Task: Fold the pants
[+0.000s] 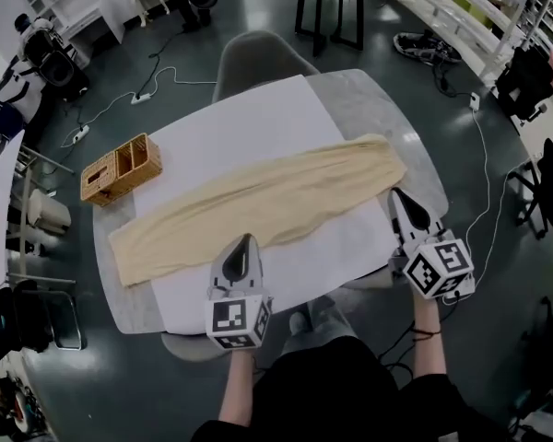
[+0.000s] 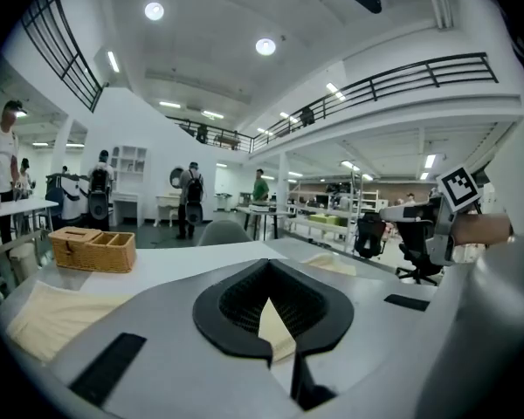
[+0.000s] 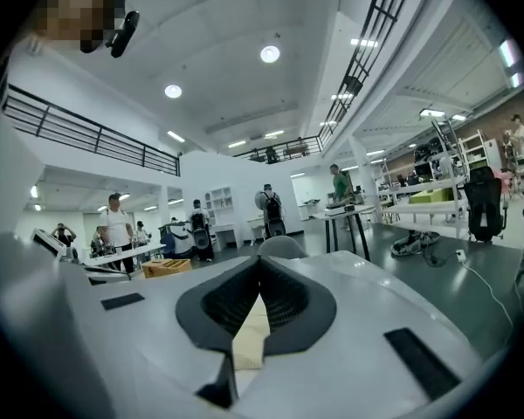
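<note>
The pants (image 1: pixel 258 201) are laid out as one long beige strip, slanting across the white sheet (image 1: pixel 249 122) that covers most of the grey table (image 1: pixel 387 109). Their far left end is seen near the table's left edge, and their right end reaches past the sheet onto bare tabletop. How many layers are stacked in the strip cannot be made out.

The left gripper (image 1: pixel 247 240) is held at the near long edge of the pants, about halfway along, with its tip drawn over the cloth. The right gripper (image 1: pixel 395 194) is set at the right end of the pants. In each gripper view the jaws are seen brought together at their tips, and only a narrow wedge of beige cloth (image 2: pixel 273 326) (image 3: pixel 249 339) is shown through the slot behind them. Whether any fabric is pinched at the tips cannot be told, since the jaw bodies hide the contact.

A wicker basket (image 1: pixel 120 168) is placed on the table's left corner, apart from the pants. A chair (image 1: pixel 258 53) is partly hidden behind the far edge.
</note>
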The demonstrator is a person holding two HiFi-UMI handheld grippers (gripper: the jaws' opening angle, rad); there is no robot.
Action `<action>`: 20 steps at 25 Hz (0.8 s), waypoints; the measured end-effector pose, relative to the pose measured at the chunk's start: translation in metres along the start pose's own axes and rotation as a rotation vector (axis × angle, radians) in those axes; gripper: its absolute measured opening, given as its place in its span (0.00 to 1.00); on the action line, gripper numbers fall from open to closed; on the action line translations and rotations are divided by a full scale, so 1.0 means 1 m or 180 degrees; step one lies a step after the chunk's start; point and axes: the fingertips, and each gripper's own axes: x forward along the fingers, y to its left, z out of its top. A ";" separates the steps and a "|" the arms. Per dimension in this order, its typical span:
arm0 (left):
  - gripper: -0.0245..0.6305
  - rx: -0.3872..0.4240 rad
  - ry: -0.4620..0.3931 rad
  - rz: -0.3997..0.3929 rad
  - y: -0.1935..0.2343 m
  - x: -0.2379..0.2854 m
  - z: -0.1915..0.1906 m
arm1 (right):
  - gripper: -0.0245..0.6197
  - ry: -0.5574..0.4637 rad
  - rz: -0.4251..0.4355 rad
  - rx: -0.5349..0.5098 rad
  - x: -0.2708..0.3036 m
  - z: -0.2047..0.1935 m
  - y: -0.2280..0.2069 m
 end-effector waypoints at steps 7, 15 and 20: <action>0.05 -0.0026 0.0210 -0.0068 -0.012 0.057 -0.010 | 0.06 0.0196 0.0006 0.0064 0.039 -0.017 -0.039; 0.05 0.0033 0.0486 -0.0246 -0.036 0.118 -0.018 | 0.06 0.0430 0.0004 0.0208 0.073 -0.038 -0.096; 0.05 0.0063 0.0657 -0.0450 -0.049 0.152 -0.031 | 0.06 0.0651 0.0024 0.0232 0.097 -0.058 -0.119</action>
